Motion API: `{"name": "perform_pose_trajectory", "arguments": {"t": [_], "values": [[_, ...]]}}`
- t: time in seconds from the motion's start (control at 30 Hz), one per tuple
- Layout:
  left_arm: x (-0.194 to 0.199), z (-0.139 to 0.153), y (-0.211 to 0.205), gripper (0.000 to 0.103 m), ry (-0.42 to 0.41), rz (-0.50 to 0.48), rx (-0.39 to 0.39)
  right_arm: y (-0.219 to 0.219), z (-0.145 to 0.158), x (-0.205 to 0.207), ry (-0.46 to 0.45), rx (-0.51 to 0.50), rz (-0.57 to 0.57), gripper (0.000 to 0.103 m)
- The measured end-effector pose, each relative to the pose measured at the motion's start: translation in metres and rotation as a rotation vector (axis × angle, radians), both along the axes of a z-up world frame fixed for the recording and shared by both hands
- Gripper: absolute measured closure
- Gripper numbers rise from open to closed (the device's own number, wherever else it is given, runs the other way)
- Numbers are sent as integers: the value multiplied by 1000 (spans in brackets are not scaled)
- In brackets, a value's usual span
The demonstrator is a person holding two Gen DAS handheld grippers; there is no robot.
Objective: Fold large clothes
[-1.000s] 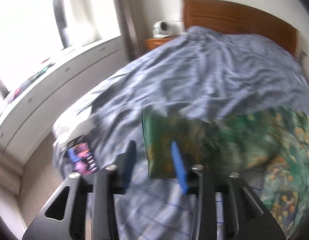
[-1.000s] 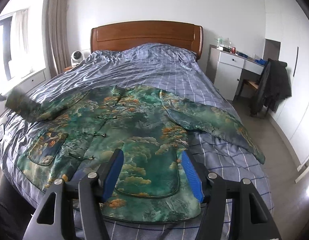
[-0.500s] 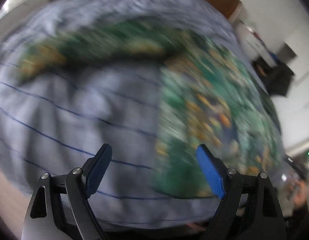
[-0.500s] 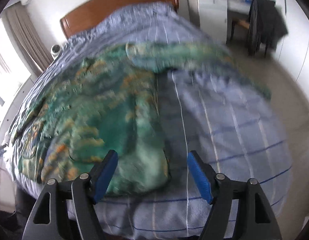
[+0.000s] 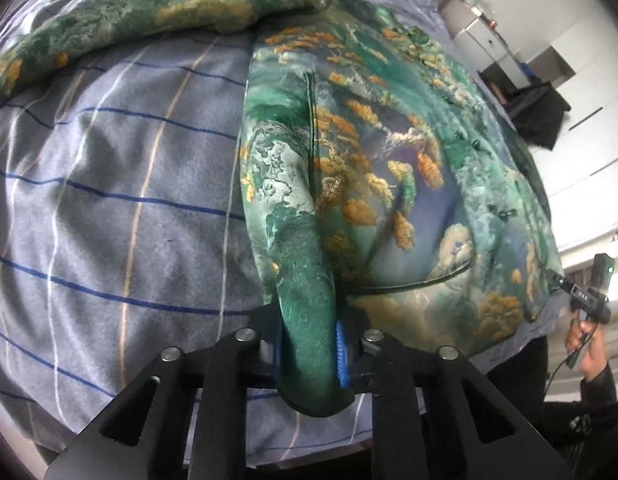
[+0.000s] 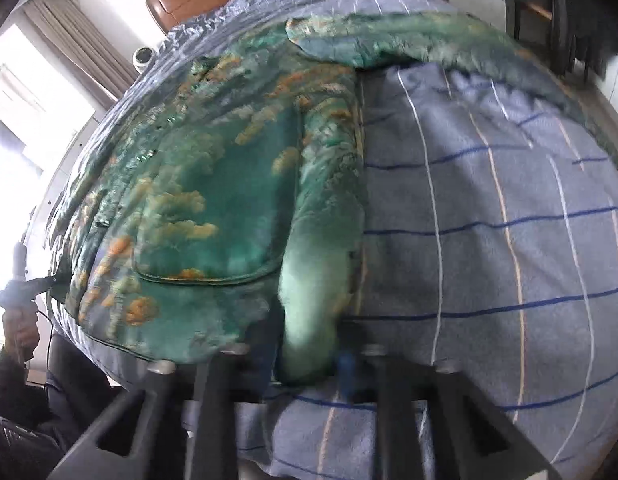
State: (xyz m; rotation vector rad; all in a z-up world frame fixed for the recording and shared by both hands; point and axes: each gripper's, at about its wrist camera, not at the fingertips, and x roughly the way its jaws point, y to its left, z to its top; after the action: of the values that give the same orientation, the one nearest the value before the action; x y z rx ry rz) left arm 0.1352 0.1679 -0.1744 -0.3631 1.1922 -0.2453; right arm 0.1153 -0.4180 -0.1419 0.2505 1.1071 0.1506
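Green patterned jacket (image 5: 369,168) spread flat on the checked bed cover (image 5: 109,200). Left claw (image 5: 309,344) and right claw (image 6: 309,356), at 6 o'clock in their views, have just closed, each pinching a hem corner of the jacket.

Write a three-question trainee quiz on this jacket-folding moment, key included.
1. True or false: the left gripper is shut on a bottom corner of the green jacket.
2. What lies under the jacket? A) a bare wooden floor B) a blue checked bedspread C) a white towel
3. Fill in: the right gripper pinches the jacket's other bottom ____.

Key: 1 true; 2 B; 3 corner. Both sets of jaws have just closed, with jacket cloth between them, and both sleeves lie spread out to the sides.
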Motion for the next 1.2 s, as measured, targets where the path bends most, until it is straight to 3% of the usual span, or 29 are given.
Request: {"name": "perform_pose_trajectory", "arguments": {"t": [0.23, 0.43, 0.53, 0.6, 0.63, 0.7, 0.77, 0.9, 1.0, 1.2], "values": [[-16, 14, -1, 88, -44, -31, 55, 23, 39, -23, -78, -101, 40, 90], [-23, 17, -5, 87, -56, -53, 148, 27, 48, -47, -79, -93, 39, 90], [-16, 16, -3, 77, -49, -34, 177, 22, 36, -39, -68, -98, -4, 86], [-15, 23, -4, 56, -71, -12, 212, 17, 29, -35, -53, -115, -41, 78], [-16, 30, -5, 49, -94, 0, 225, 14, 29, -33, -43, -138, -53, 69], [-22, 47, -1, 20, -153, 34, 239, 11, 28, -34, -35, -167, -68, 59], [-31, 67, 5, 6, -235, 100, 269, 6, 35, -38, -52, -193, -95, 46], [-22, 106, 6, 4, -411, 206, 305, -13, 61, -40, -126, -284, -167, 43], [-7, 125, -5, 4, -489, 234, 311, -38, 88, -32, -217, -314, -235, 43], [15, 130, -33, 4, -502, 241, 282, -140, 142, -6, -393, -178, -464, 42]]}}
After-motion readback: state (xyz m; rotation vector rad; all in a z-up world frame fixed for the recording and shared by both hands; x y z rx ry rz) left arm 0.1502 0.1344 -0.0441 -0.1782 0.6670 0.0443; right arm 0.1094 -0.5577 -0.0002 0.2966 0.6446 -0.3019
